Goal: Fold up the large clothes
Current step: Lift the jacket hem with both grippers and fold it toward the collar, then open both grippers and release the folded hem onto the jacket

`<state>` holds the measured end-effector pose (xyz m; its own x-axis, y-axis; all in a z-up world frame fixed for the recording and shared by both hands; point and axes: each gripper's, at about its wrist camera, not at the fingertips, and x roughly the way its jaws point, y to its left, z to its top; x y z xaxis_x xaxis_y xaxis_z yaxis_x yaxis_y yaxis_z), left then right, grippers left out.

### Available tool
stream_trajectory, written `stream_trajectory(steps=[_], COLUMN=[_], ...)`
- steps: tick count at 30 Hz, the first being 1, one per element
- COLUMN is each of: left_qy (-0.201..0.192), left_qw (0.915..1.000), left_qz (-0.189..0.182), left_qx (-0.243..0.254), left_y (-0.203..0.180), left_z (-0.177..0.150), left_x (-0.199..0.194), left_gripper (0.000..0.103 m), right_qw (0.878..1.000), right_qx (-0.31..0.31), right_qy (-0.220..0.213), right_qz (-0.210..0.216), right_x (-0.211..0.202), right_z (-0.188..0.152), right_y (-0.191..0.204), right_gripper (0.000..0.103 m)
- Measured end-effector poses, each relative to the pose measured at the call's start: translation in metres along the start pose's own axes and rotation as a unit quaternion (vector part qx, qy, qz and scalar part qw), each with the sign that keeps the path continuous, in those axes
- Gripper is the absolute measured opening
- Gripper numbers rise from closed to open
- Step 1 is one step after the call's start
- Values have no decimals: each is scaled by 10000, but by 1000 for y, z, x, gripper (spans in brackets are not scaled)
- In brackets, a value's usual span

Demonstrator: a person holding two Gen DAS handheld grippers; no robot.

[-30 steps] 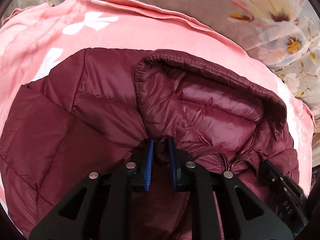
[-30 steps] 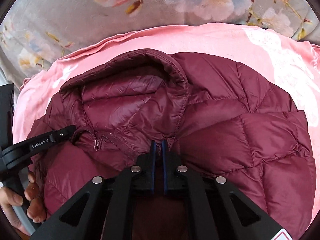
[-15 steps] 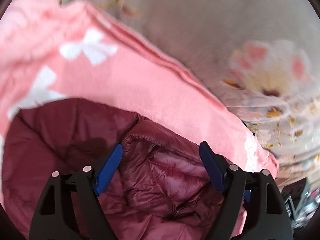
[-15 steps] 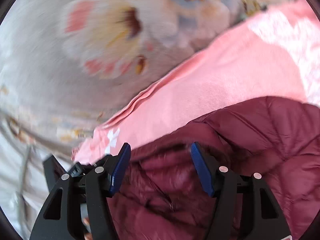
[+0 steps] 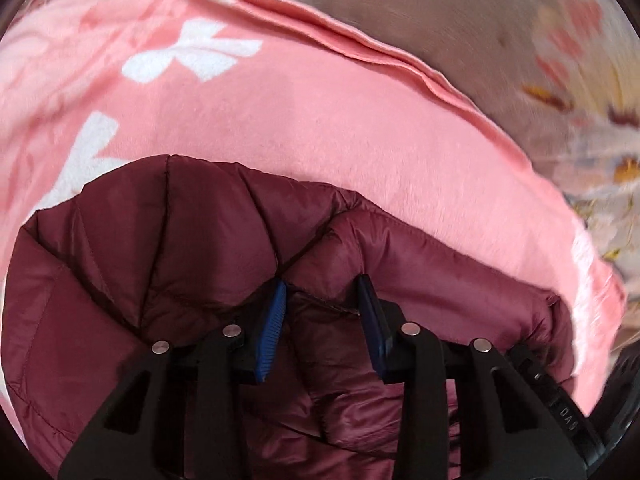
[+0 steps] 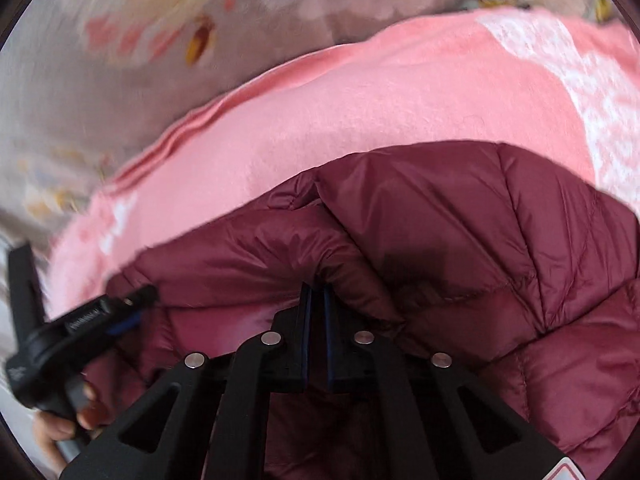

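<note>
On the left we see our left claw with its blue pads apart, straddling a puffy fold of the maroon down jacket but not pinching it. The jacket lies on the pink blanket, which covers the flowered bedsheet. On the right, our right claw is closed tight on the jacket's edge. We judge that the slippery padded cloth may slide out of the left claw if it closes on too little, so the fold would go crooked.
</note>
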<state>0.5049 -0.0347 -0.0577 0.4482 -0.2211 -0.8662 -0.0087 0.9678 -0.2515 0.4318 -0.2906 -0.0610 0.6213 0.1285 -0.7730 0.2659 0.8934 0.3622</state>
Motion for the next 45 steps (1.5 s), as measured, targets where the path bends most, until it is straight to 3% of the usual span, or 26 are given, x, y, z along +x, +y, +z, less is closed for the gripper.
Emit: stream_trajectory(steps=[5, 10, 15, 20, 24, 28, 30, 33, 36, 42, 45], left_qy=[-497, -910, -996, -1025, -954, -1124, -1169, -1333, -1463, -1045, -823], left_qw=[9965, 9881, 9875, 9822, 9785, 9756, 9797, 9838, 9821, 9825, 9847], left_qz=[375, 784, 778, 1103, 1276, 1255, 1045, 710, 690, 1187, 1216], left_qx=[564, 962, 947, 1118, 1307, 1411, 1245, 963, 971, 982, 937], left_y=[-15, -31, -36, -42, -42, -33, -30, -32, -41, -44, -35], left_z=[-16, -26, -26, -27, -31, -41, -40, -29, -15, -1, -8], left_x=[3, 8, 12, 11, -3, -29, -42, -66, -74, -28, -7], left_gripper=[37, 39, 40, 43, 63, 66, 66, 66, 66, 66, 66], right_qw=[9907, 9779, 9785, 9773, 9847, 9871, 9856, 9804, 9794, 9804, 9820], right_qx=[-960, -1375, -1359, -1464, -1261, -1128, -1197, -1413, -1487, -1454, -1449], right_qy=[-399, -607, -624, -556, -484, -731, -804, -964, -976, -673, -445], right_qz=[-876, -1455, -1423, -1425, -1104, -874, -883, -973, -954, -1145, -1124], right_x=[7, 12, 11, 10, -18, -51, -57, -61, -54, -17, -1], right_z=[-9, -17, -18, -15, -23, -27, -26, -17, -8, 0, -5], right_y=[30, 44, 37, 42, 40, 40, 47, 62, 72, 68, 61], right_gripper=[1, 2, 2, 6, 15, 17, 17, 17, 17, 15, 12])
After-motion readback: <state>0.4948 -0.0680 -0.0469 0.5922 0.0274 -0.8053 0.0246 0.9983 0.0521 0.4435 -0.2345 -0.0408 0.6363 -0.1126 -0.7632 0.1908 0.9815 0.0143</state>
